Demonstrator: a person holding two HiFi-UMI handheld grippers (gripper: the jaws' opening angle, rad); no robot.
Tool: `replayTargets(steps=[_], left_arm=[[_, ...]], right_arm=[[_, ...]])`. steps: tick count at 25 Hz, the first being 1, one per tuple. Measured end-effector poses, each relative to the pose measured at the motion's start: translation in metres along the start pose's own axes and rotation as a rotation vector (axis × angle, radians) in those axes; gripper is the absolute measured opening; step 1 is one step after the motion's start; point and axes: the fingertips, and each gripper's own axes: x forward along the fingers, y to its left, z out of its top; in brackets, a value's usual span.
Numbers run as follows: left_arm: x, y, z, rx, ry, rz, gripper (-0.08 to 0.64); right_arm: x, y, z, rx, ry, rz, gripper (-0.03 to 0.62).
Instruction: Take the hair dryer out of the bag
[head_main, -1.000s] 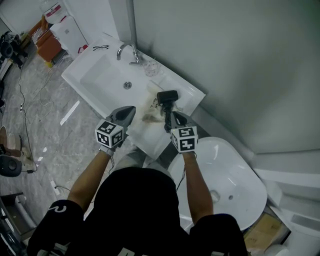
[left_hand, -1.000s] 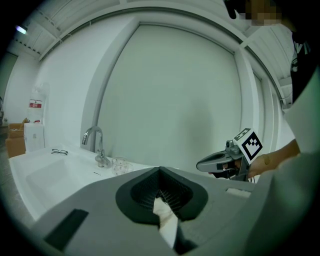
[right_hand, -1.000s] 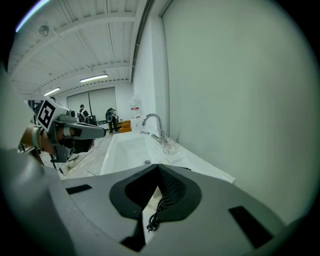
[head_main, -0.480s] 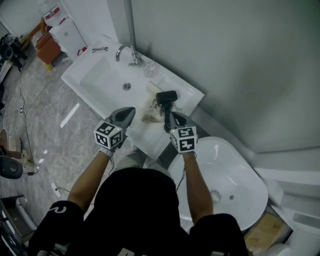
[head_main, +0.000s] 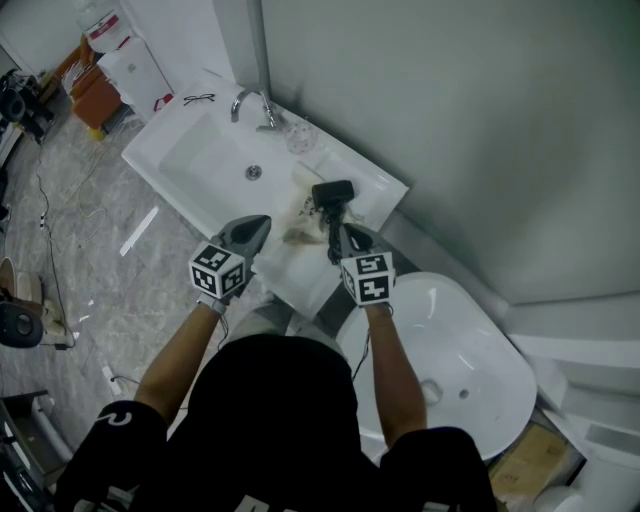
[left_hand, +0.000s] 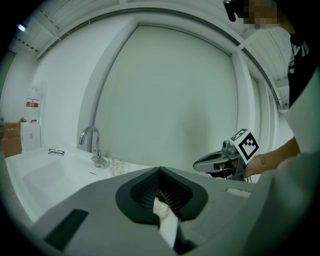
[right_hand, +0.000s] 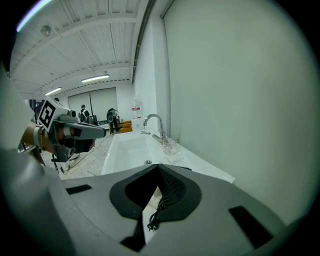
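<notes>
The left gripper (head_main: 264, 220) hangs over the front edge of the white washstand (head_main: 365, 180), and its jaws are pressed together. In the left gripper view its tips (left_hand: 160, 170) meet in a closed seam. A pale patch shows through the opening under them, and I cannot tell whether that is bag or countertop.

Just to its right, a crumpled, brownish see-through bag (head_main: 297, 233) lies flat on the counter between the two grippers. The black hair dryer (head_main: 333, 193) rests on the far end of that bag, its head toward the wall and its handle running back toward the right gripper (head_main: 338, 236).

The right gripper's jaws are also fully together (right_hand: 159, 168). In the right gripper view a black power cord with its plug (right_hand: 149, 224) shows below the tips. Whether the tips pinch the cord or the handle cannot be made out.

Farther back on the washstand stand the chrome faucet (head_main: 249, 100) and a clear glass (head_main: 300, 136) by the wall.

Against the earlier head views nothing has moved: both grippers sit in the same spots with jaws closed as before, and the hair dryer and bag lie where they lay. Only the camera's framing has drifted slightly.
</notes>
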Motion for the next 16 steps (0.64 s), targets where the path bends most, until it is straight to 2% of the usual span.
replayTargets(steps=[16], left_arm=[[0.0011, 0.0027, -0.0060, 0.000, 0.005, 0.009, -0.002]], right_arm=[[0.0029, -0.0013, -0.0053, -0.003, -0.002, -0.002, -0.003]])
